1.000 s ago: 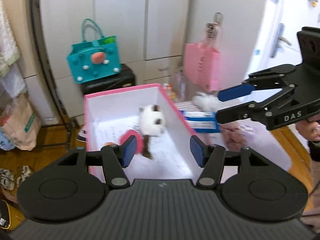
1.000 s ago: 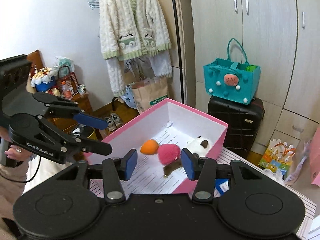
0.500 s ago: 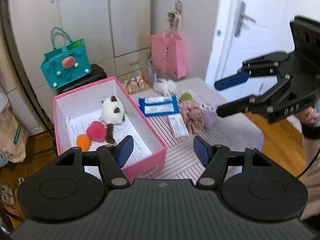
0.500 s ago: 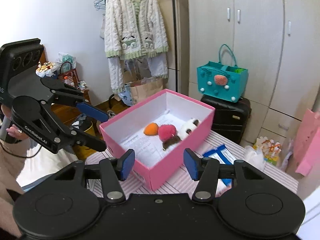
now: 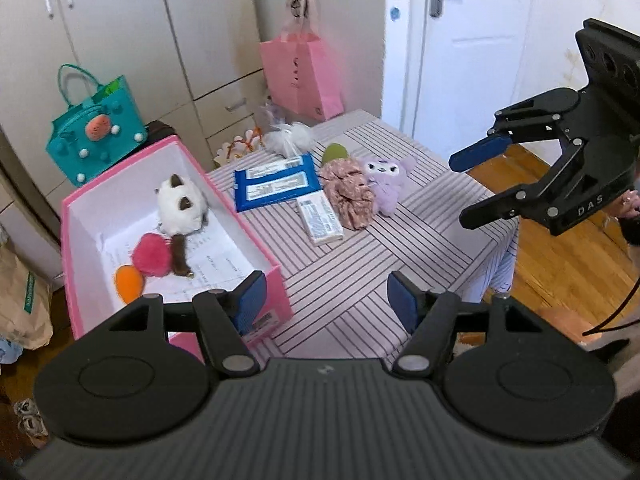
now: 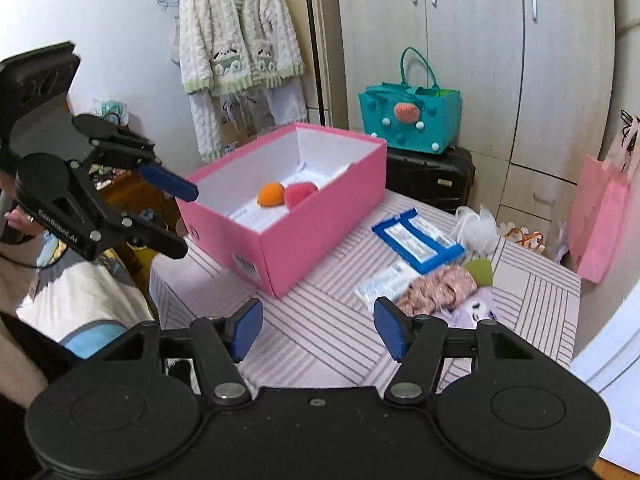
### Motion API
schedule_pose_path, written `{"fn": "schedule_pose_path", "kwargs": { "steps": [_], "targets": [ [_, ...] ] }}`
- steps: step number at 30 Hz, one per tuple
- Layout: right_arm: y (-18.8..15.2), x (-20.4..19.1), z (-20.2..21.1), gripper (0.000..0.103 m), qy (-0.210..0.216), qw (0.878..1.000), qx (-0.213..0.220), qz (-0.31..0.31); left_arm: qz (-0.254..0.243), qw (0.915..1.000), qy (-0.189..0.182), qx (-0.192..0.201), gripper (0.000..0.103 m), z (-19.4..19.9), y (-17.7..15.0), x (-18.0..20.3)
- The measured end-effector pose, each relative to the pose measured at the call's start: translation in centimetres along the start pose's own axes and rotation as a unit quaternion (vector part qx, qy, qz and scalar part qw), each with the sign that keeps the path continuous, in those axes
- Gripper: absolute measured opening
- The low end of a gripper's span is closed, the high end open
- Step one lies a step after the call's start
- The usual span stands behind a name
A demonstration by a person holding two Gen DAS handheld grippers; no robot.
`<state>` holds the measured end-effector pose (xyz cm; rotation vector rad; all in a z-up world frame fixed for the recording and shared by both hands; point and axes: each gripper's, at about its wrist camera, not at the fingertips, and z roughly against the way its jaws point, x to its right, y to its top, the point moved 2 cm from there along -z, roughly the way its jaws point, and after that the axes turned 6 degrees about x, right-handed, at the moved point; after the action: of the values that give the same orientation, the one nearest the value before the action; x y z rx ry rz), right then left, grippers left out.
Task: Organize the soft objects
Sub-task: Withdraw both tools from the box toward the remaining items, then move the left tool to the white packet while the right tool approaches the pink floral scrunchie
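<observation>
From the left wrist view, our left gripper (image 5: 322,294) has its fingers (image 5: 252,294) partly apart with nothing between them. The right one has just been opening more; the left one opened a moment sooner. The pink box (image 5: 276,276) sits at the left of the worktop (image 5: 360,264). Inside it lie a white cat toy (image 5: 180,204), a pink pom-pom (image 5: 154,254) and an orange ball (image 5: 129,282). To the right of the box, on the worktop, lie a blue pack (image 5: 276,182), a small white pack (image 5: 320,220), a pink scrunchie (image 5: 352,196) and a purple plush (image 5: 386,182) just beside it. A green thing (image 5: 335,153) peeks out behind the scrunchie, and a white puff (image 5: 290,140) lies at the far edge. Our right gripper (image 5: 472,186) hangs in the air at the right, with nothing in it.

From the right wrist view, our right gripper (image 6: 316,328) hangs over bare worktop (image 6: 312,320), empty, with the scrunchie (image 6: 444,288) and purple plush (image 6: 472,310) just past its right finger. The box (image 6: 320,224) is farther off to the left, and the left gripper (image 6: 182,216) floats near its left corner, empty too.

We think the soft toys come next. The scrunchie and the plush touch, so a grab could catch both or knock the green thing (image 6: 480,270) away. We might also pinch the packs, which are not soft. A loose hold on fluff could slip on the way to the box.
</observation>
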<state>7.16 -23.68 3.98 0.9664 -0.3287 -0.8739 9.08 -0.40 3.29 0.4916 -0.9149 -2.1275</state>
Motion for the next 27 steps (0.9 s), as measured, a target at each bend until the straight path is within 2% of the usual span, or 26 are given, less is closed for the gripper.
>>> {"fn": "schedule_pose_path", "kwargs": {
  "steps": [5,8,11,15,19,22,24,27],
  "targets": [
    [-2.0,1.3,-0.4,0.075,0.018,1.0,0.018,-0.014,-0.011,0.9996,-0.024,0.004,0.066,-2.1,-0.4,0.8],
    [-3.4,2.4,-1.2,0.075,0.009,1.0,0.014,-0.023,-0.04,0.9989,-0.004,0.022,0.066,-3.6,-1.2,1.6],
    [-4.3,3.4,-2.0,0.075,-0.003,1.0,0.012,-0.028,-0.047,0.9983,-0.004,0.033,0.066,-5.3,-1.8,2.1],
    [-5.1,4.9,-3.3,0.075,-0.024,0.999,0.026,-0.033,-0.027,0.9987,-0.006,0.042,0.066,-7.4,-2.2,2.6],
    [-5.8,6.9,-4.1,0.075,-0.056,0.995,0.072,-0.038,0.019,0.9978,-0.025,0.059,0.066,-8.7,-1.8,2.6],
    [-5.7,8.9,-5.0,0.076,-0.067,0.992,0.083,-0.061,0.029,0.9963,-0.008,0.08,0.066,-9.6,-1.4,3.0],
    [-5.5,10.4,-5.4,0.076,-0.062,0.991,0.086,-0.086,0.028,0.9957,0.006,0.088,0.065,-10.5,-1.3,3.3],
    [-5.3,12.3,-6.0,0.076,-0.03,0.987,0.08,-0.134,0.034,0.9946,0.027,0.095,0.064,-11.9,-1.2,3.5]
  ]
}}
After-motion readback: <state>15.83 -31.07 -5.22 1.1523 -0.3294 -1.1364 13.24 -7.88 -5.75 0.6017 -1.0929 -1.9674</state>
